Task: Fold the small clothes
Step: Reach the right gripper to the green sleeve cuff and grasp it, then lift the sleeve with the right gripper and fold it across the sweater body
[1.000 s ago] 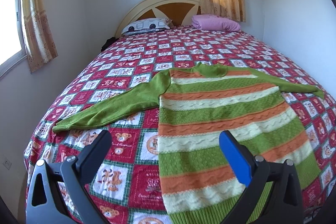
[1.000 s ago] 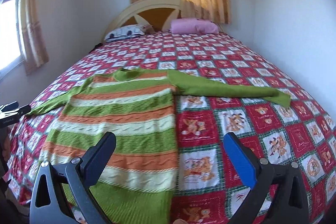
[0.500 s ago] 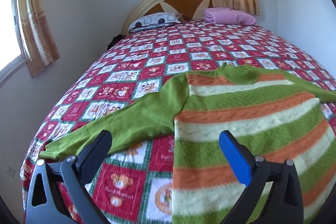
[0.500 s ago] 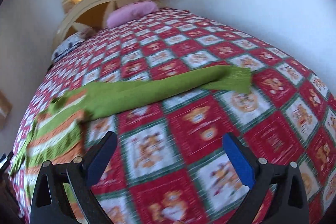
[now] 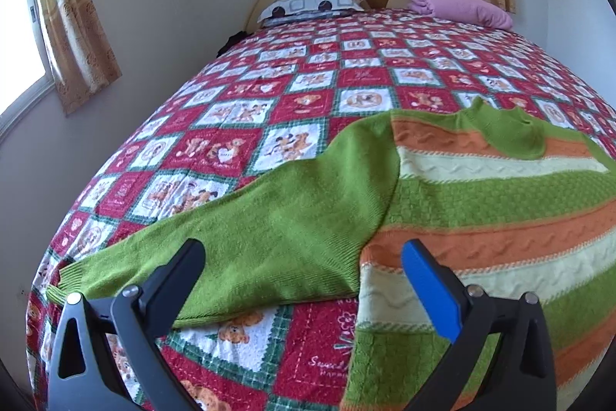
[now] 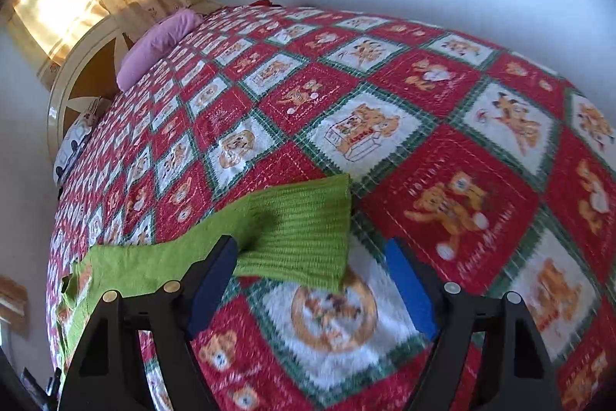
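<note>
Left wrist view: my left gripper (image 5: 304, 276) stands spread over the green sleeve of the green, orange and cream striped knit sweater (image 5: 481, 210), flat on the red patchwork quilt (image 5: 269, 95). Right wrist view: my right gripper (image 6: 312, 276) is closing, pads not yet pressing the ribbed green cuff (image 6: 308, 230) between them.

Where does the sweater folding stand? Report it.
Done: the green, orange and cream striped knit sweater lies spread flat on the red patchwork bedspread, unfolded. In hand: the right tongs are closing around the ribbed green cuff, not yet pinching; the left tongs hang open over the other plain green sleeve. Left: every fold.
</note>
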The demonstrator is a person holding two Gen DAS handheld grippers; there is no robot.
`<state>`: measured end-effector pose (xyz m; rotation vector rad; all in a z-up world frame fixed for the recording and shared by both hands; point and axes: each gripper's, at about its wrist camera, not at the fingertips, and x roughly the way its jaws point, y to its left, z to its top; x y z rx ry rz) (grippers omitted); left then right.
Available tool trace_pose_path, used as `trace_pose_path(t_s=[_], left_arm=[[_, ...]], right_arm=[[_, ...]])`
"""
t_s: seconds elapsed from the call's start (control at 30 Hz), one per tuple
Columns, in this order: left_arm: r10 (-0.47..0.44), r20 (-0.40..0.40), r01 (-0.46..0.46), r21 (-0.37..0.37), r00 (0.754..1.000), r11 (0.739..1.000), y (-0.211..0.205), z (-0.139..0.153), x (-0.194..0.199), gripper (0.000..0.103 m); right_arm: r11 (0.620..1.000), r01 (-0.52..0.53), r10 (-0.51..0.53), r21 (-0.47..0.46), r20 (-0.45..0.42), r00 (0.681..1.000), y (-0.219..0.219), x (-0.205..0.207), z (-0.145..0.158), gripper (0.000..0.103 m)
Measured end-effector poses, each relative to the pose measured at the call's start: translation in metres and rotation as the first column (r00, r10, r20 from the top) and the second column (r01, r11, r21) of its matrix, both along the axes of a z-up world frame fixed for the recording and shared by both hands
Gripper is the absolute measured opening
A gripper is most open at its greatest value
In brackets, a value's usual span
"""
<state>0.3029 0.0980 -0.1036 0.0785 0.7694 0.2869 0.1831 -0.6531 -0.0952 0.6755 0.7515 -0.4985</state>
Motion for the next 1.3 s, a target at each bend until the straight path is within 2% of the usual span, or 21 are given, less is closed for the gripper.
trace_pose_path(t_s=[0.03, 0.07, 0.1, 0.13, 0.17, 0.27, 0.33, 0.53, 0.6, 0.7, 0.8, 0.93, 0.97, 1.0, 1.03, 1.07, 1.17, 1.2, 1.3], left_arm=[[0.004, -0.007, -0.004, 0.002, 1.0, 1.0, 0.0, -0.004, 0.002, 0.103], [0.005, -0.016, -0.005, 0.002, 1.0, 1.0, -0.002, -0.008, 0.002, 0.103], [0.003, -0.026, -0.003, 0.003, 1.0, 1.0, -0.002, -0.011, 0.002, 0.103], [0.003, -0.035, -0.002, 0.006, 0.999, 1.0, -0.004, -0.014, 0.003, 0.103], [0.002, -0.042, -0.002, 0.007, 0.999, 1.0, -0.005, -0.017, 0.003, 0.103], [-0.001, -0.046, 0.001, 0.001, 0.999, 1.0, -0.006, -0.02, 0.002, 0.103], [0.006, -0.048, -0.007, -0.006, 0.999, 1.0, -0.005, -0.022, 0.003, 0.103], [0.018, -0.043, -0.02, -0.052, 0.999, 0.998, 0.0, -0.022, 0.0, 0.103], [0.017, -0.035, -0.02, -0.063, 0.999, 0.998, 0.001, -0.021, -0.004, 0.103], [0.015, -0.032, -0.017, -0.075, 0.999, 0.997, 0.002, -0.022, -0.007, 0.103], [0.014, -0.036, -0.017, -0.091, 0.999, 0.996, 0.006, -0.023, -0.008, 0.103], [0.019, -0.027, -0.022, -0.113, 0.999, 0.993, 0.009, -0.023, -0.011, 0.103], [0.021, -0.024, -0.023, -0.114, 0.999, 0.993, 0.01, -0.023, -0.012, 0.103], [0.021, -0.022, -0.024, -0.115, 1.0, 0.993, 0.01, -0.022, -0.013, 0.103], [0.02, -0.021, -0.022, -0.117, 1.0, 0.993, 0.011, -0.022, -0.014, 0.103], [0.019, -0.022, -0.022, -0.117, 1.0, 0.993, 0.013, -0.022, -0.015, 0.103], [0.019, -0.022, -0.022, -0.115, 1.0, 0.993, 0.017, -0.02, -0.019, 0.103], [0.019, -0.02, -0.021, -0.115, 1.0, 0.993, 0.017, -0.019, -0.02, 0.103], [0.015, -0.007, -0.016, -0.107, 1.0, 0.994, 0.02, -0.015, -0.026, 0.103]], right_arm=[[0.999, -0.038, 0.038, 0.022, 0.005, 0.999, -0.002, 0.007, -0.005, 0.061], [0.998, -0.057, 0.057, 0.0, -0.01, 0.998, 0.0, 0.012, -0.005, 0.034], [0.998, -0.059, 0.058, -0.028, -0.031, 0.998, 0.002, 0.015, -0.004, 0.016], [0.998, -0.065, 0.065, -0.026, -0.029, 0.997, 0.0, 0.014, -0.003, 0.008], [0.997, -0.071, 0.07, -0.025, -0.018, 0.997, 0.0, 0.013, 0.001, 0.007], [0.984, -0.082, 0.084, -0.159, 0.007, 0.996, 0.009, 0.007, 0.035, 0.007], [0.966, -0.078, 0.095, -0.245, 0.06, 0.994, 0.02, -0.001, 0.067, 0.007], [0.918, -0.058, 0.133, -0.393, 0.165, 0.977, 0.047, -0.005, 0.132, 0.006], [0.905, -0.045, 0.14, -0.424, 0.198, 0.97, 0.053, -0.004, 0.149, 0.001], [0.929, -0.061, 0.143, -0.365, 0.202, 0.969, 0.052, 0.003, 0.158, 0.001], [0.927, -0.104, 0.169, -0.36, 0.154, 0.973, 0.06, 0.015, 0.158, 0.001], [0.94, -0.082, 0.124, -0.331, 0.108, 0.986, 0.051, 0.014, 0.136, 0.002], [0.948, -0.065, 0.097, -0.312, 0.09, 0.991, 0.044, 0.013, 0.127, 0.012], [0.954, -0.033, 0.048, -0.297, 0.043, 0.998, 0.034, 0.013, 0.112, 0.027], [0.96, -0.013, 0.016, -0.279, 0.008, 1.0, 0.028, 0.01, 0.099, 0.065], [0.967, 0.001, -0.002, -0.255, -0.004, 1.0, 0.024, 0.006, 0.088, 0.076], [0.988, -0.009, 0.004, -0.153, -0.033, 0.999, 0.021, -0.007, 0.051, 0.076], [0.99, -0.01, 0.0, -0.138, -0.066, 0.998, 0.025, -0.012, 0.037, 0.076], [0.997, 0.015, -0.02, -0.074, -0.074, 0.997, 0.027, -0.025, 0.01, 0.073]])
